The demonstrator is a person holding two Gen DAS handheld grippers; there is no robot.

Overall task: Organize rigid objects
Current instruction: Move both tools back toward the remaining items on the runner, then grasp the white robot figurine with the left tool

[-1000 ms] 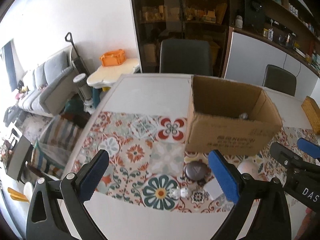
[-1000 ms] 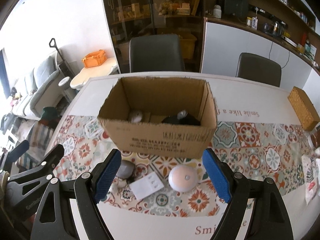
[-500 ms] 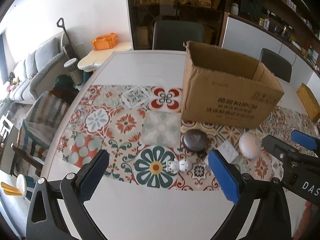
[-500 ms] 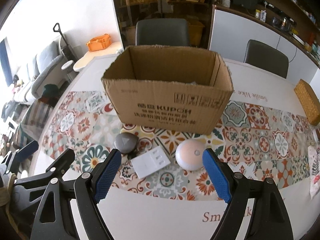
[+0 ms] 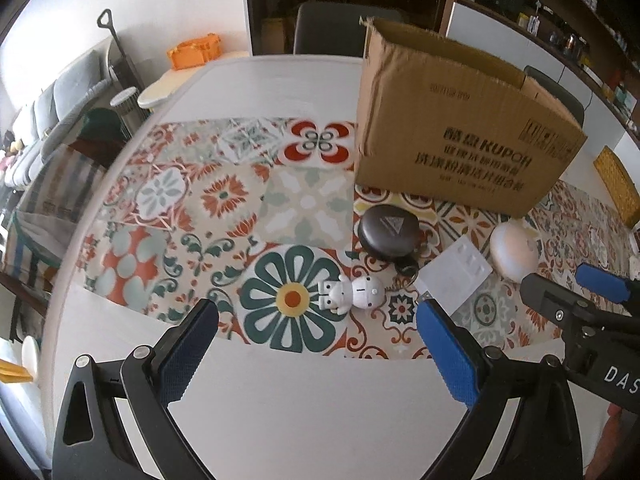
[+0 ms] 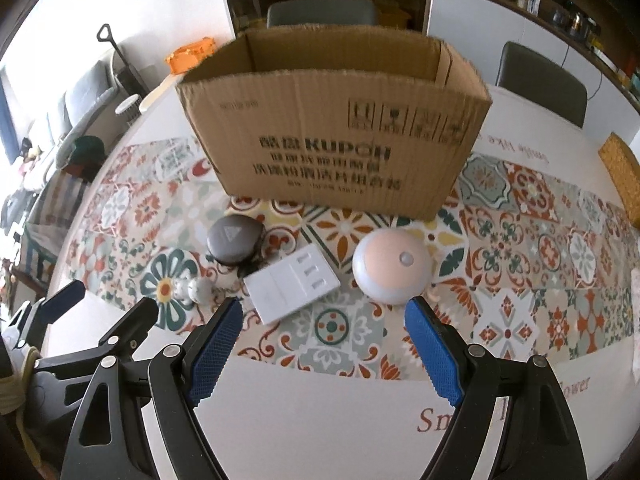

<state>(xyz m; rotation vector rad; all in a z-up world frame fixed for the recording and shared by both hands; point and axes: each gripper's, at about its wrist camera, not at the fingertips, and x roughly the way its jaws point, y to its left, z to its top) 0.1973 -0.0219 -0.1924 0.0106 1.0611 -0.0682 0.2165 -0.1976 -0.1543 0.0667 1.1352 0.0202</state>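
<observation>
An open cardboard box stands on the patterned table runner. In front of it lie a dark round case, a small white robot figure, a flat white switch plate and a pink-white dome light. My left gripper is open and empty, just short of the robot figure. My right gripper is open and empty, just short of the switch plate and dome light. The box's inside is hidden.
A woven yellow block lies at the table's right edge. Dark chairs stand behind the table. A sofa and an orange basket are off to the left.
Both grippers have dropped lower and come closer to the objects in front of the box. The box's inside no longer shows. Both stay open and empty.
</observation>
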